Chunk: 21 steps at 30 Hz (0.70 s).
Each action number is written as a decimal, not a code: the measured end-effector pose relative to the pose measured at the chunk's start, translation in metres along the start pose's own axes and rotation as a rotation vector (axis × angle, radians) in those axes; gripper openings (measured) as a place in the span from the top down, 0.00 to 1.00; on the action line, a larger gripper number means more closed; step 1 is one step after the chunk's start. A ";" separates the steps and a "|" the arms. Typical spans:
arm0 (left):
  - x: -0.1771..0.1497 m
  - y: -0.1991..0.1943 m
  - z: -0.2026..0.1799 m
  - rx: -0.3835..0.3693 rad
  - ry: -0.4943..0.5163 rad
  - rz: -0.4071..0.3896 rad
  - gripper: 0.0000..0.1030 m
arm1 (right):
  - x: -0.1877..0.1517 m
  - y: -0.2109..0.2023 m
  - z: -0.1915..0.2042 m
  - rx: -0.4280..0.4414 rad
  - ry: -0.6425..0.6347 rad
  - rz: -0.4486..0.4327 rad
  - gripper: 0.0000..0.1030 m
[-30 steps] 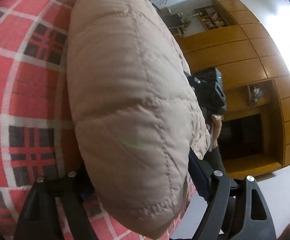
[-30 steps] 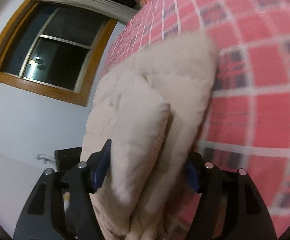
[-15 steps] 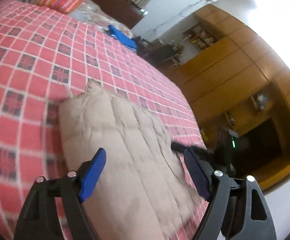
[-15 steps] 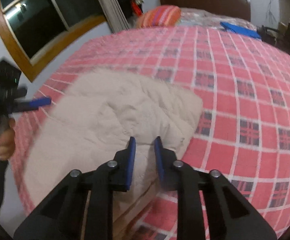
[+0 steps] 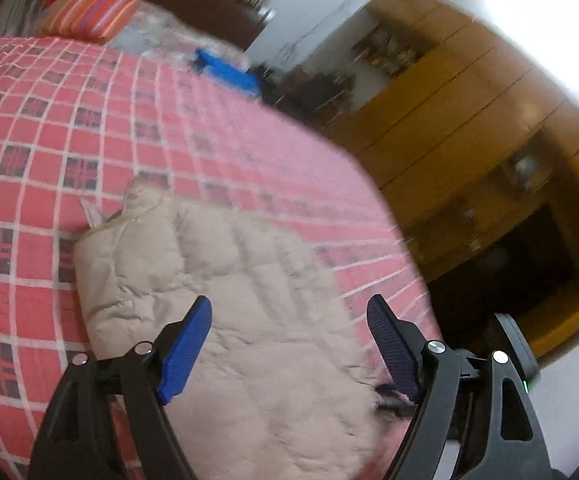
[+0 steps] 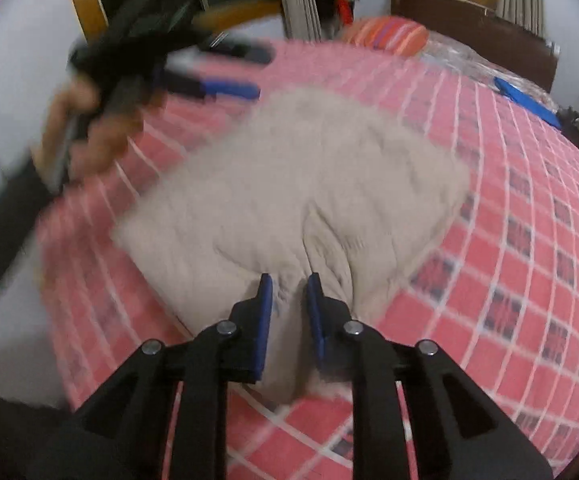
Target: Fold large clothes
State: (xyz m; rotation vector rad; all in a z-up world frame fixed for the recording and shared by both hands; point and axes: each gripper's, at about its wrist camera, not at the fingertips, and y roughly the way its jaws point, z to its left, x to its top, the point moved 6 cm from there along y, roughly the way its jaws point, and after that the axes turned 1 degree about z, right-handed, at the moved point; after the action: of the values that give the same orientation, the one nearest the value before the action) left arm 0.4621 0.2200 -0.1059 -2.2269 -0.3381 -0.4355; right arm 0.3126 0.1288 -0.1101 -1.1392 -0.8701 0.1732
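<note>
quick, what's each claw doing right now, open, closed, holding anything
Left claw: open wide, holding nothing, above the folded beige quilted jacket.
Right claw: nearly closed with a narrow gap; whether it pinches the jacket's edge cannot be told.

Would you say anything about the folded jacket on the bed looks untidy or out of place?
Mostly neat: the jacket lies folded on the bed. One oddity is a pale flap poking out at its far corner in the left view, beside the collar. The near edge also bulges unevenly in front of the right gripper.
</note>
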 end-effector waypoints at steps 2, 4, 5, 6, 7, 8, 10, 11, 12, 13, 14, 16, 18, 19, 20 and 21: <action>-0.007 0.026 0.016 0.025 -0.033 0.060 0.23 | -0.014 0.014 -0.007 -0.016 0.033 0.024 0.85; -0.010 0.033 0.019 0.050 -0.016 0.059 0.23 | -0.019 0.024 -0.009 -0.029 0.054 0.026 0.86; -0.010 0.035 0.019 0.058 -0.012 0.060 0.23 | -0.022 0.028 -0.010 -0.037 0.058 0.028 0.86; -0.007 0.036 0.015 0.072 -0.010 0.059 0.23 | -0.024 0.033 -0.011 -0.035 0.068 0.028 0.86; -0.004 0.032 0.013 0.073 -0.018 0.052 0.23 | -0.023 0.036 -0.011 -0.034 0.069 0.029 0.86; -0.003 0.023 0.007 0.069 -0.030 0.036 0.23 | -0.022 0.038 -0.012 -0.030 0.075 0.031 0.86; -0.015 -0.013 -0.001 0.040 -0.024 -0.010 0.23 | -0.021 0.035 -0.011 -0.037 0.073 0.033 0.86; -0.019 -0.034 -0.013 0.019 0.007 -0.042 0.23 | -0.022 0.030 -0.010 -0.045 0.065 0.028 0.86; -0.028 -0.051 -0.019 0.011 0.033 -0.061 0.23 | -0.021 0.019 -0.009 -0.043 0.070 0.010 0.86; -0.039 -0.069 -0.030 -0.013 0.073 -0.081 0.23 | -0.018 0.005 -0.008 -0.026 0.084 -0.018 0.86; -0.054 -0.085 -0.039 -0.053 0.100 -0.096 0.23 | -0.018 -0.006 -0.007 -0.013 0.095 -0.046 0.84; -0.080 -0.099 -0.045 -0.116 0.127 -0.102 0.22 | -0.015 -0.023 -0.001 0.000 0.108 -0.093 0.81; -0.113 -0.102 -0.049 -0.141 0.163 -0.085 0.22 | -0.020 -0.031 0.007 0.015 0.101 -0.114 0.81; -0.124 -0.099 -0.046 -0.145 0.165 -0.074 0.22 | -0.027 -0.028 0.012 0.010 0.090 -0.108 0.81; -0.133 -0.093 -0.042 -0.149 0.158 -0.060 0.22 | -0.031 -0.017 0.012 -0.011 0.085 -0.086 0.82; -0.138 -0.087 -0.039 -0.158 0.145 -0.048 0.22 | -0.035 -0.010 0.010 -0.027 0.087 -0.066 0.85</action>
State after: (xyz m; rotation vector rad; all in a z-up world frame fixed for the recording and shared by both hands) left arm 0.2970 0.2312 -0.0803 -2.3277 -0.2893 -0.6661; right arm 0.2796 0.1128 -0.1187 -1.1331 -0.8338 0.0569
